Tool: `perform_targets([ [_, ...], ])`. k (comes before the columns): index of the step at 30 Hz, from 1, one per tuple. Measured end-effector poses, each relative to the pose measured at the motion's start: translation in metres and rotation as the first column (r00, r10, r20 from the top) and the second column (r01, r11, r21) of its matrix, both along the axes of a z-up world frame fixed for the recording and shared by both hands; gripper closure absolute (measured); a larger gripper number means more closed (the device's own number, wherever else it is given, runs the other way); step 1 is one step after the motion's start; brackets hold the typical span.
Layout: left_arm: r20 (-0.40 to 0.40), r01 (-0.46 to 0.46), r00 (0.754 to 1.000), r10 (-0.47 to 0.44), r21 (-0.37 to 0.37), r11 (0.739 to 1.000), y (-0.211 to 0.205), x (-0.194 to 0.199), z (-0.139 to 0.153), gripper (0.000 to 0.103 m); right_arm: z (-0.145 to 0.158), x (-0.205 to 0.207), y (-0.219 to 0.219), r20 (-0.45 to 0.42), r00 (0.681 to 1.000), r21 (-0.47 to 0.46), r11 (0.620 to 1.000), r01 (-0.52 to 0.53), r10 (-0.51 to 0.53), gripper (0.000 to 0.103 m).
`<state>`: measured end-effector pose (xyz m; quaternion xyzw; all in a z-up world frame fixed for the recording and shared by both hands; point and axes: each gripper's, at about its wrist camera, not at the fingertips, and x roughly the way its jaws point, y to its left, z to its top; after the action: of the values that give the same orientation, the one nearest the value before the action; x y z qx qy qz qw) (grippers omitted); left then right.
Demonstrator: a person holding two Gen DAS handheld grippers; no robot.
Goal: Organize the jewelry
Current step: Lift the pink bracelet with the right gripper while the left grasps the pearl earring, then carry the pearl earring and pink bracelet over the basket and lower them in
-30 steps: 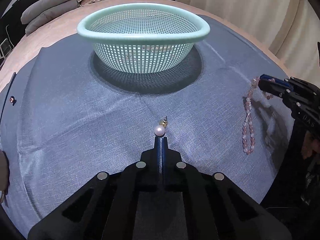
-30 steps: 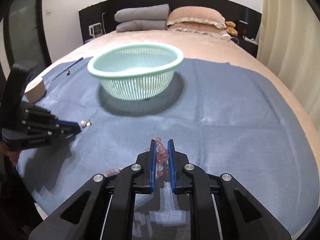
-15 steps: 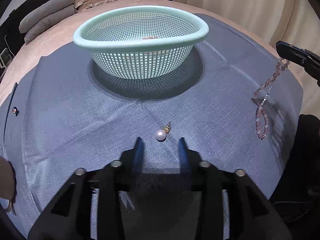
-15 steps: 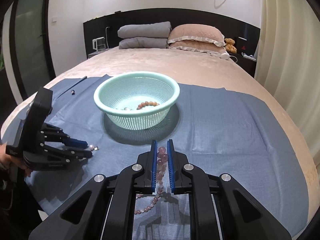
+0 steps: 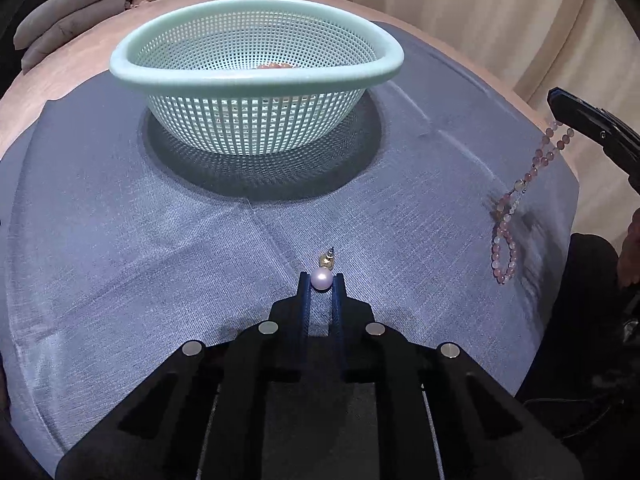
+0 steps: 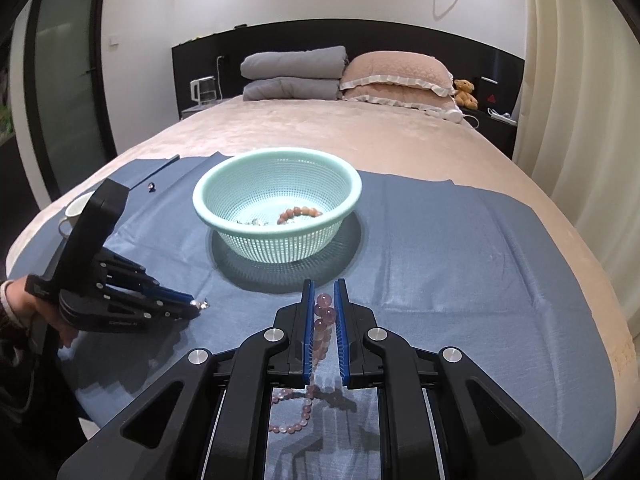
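Observation:
A pearl earring (image 5: 322, 280) with a gold back lies on the blue cloth (image 5: 120, 220). My left gripper (image 5: 321, 278) is closing on it, and its pads touch the pearl on both sides. Off to the right, my right gripper (image 6: 323, 292) is shut on a pink bead string (image 6: 325, 314). The string (image 5: 506, 236) hangs down from it, with its lower loop resting on the cloth. Farther back stands the mint mesh basket (image 6: 198, 200), which holds a brown bead bracelet (image 6: 300, 213) and a small silvery piece (image 6: 252, 222).
The cloth covers the foot of a beige bed (image 6: 360, 136), with pillows (image 6: 392, 76) at the far end. A white cup (image 6: 74, 210) sits at the left edge, and a small dark item (image 6: 151, 186) lies behind it. Curtains (image 6: 580, 120) hang on the right.
My left gripper opened wide over the pearl and has closed around it. The right gripper rose with the bead string, which now hangs instead of lying flat.

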<state>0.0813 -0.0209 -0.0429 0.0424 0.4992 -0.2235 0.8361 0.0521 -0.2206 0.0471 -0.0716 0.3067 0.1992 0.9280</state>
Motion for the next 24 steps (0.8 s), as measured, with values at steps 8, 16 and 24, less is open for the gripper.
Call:
perform_targets([
  [8, 0.025, 0.008, 1.0, -0.008, 0.001, 1.0, 0.0, -0.005, 0.015, 0.092, 0.017, -0.002, -0.003, 0.038, 0.999, -0.001, 1.0, -0.012, 0.012, 0.094],
  [16, 0.112, 0.014, 0.994, -0.02, 0.05, 0.999, 0.01, -0.009, 0.06, 0.092, 0.068, 0.009, 0.005, 0.16, 0.985, 0.018, 0.998, -0.067, 0.063, 0.094],
  [24, 0.195, 0.009, 0.98, -0.029, 0.102, 0.995, 0.013, 0.004, 0.106, 0.092, 0.116, 0.045, 0.035, 0.268, 0.953, -0.009, 0.989, -0.146, 0.143, 0.094],
])
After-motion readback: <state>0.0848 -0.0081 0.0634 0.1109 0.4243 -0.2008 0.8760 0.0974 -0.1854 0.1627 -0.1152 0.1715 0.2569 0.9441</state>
